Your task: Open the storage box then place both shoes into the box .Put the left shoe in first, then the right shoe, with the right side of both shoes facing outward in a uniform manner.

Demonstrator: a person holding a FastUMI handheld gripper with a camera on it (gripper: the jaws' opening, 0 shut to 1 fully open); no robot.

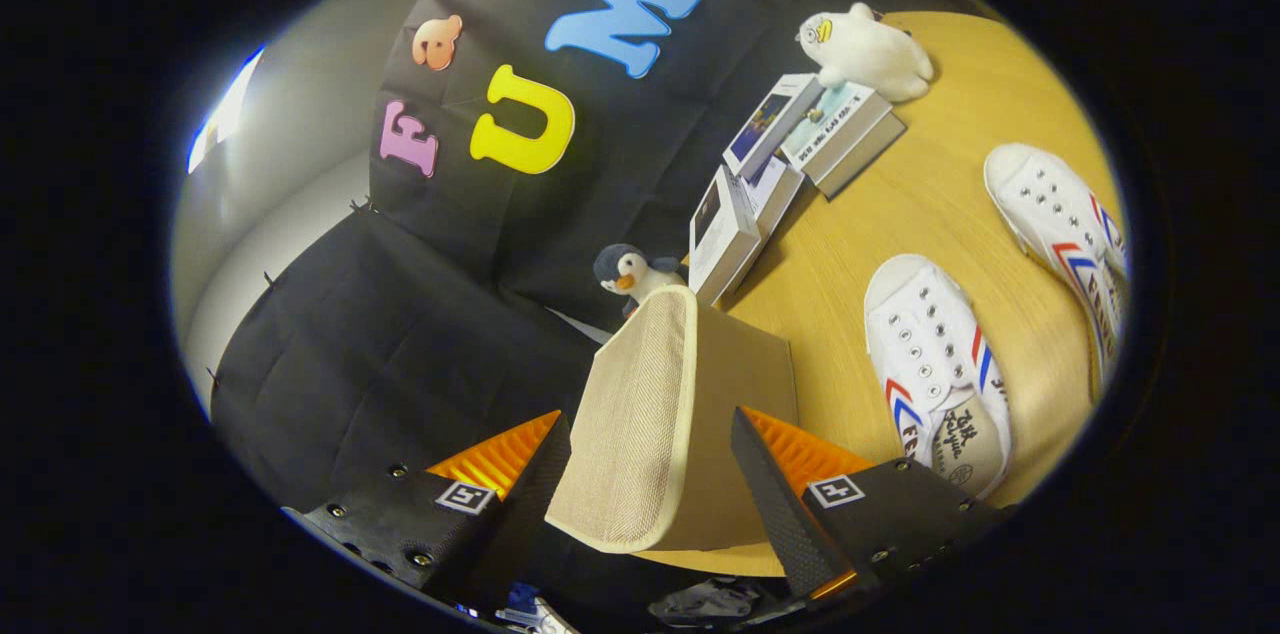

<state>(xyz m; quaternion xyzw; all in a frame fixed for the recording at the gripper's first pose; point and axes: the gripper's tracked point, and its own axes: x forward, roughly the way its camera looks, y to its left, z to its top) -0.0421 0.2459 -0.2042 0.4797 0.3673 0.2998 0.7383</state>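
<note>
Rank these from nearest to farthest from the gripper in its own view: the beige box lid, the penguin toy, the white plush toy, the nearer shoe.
1. Beige box lid: between the fingers of the gripper.
2. Nearer shoe: on the wooden table, just beside one finger.
3. Penguin toy: beyond the lid, against the black cloth.
4. White plush toy: farthest, past the stacked books.

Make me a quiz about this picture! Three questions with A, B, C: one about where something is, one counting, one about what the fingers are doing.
1. Where is the box lid?
A. between the fingers
B. under the books
C. on a shoe

2. How many shoes are on the table?
A. one
B. two
C. four

3. Are the shoes in the box?
A. both
B. one
C. none

Answers: 1 A, the gripper has a finger on each side of the raised lid. 2 B, the near shoe and the far shoe. 3 C, both lie on the table.
</note>
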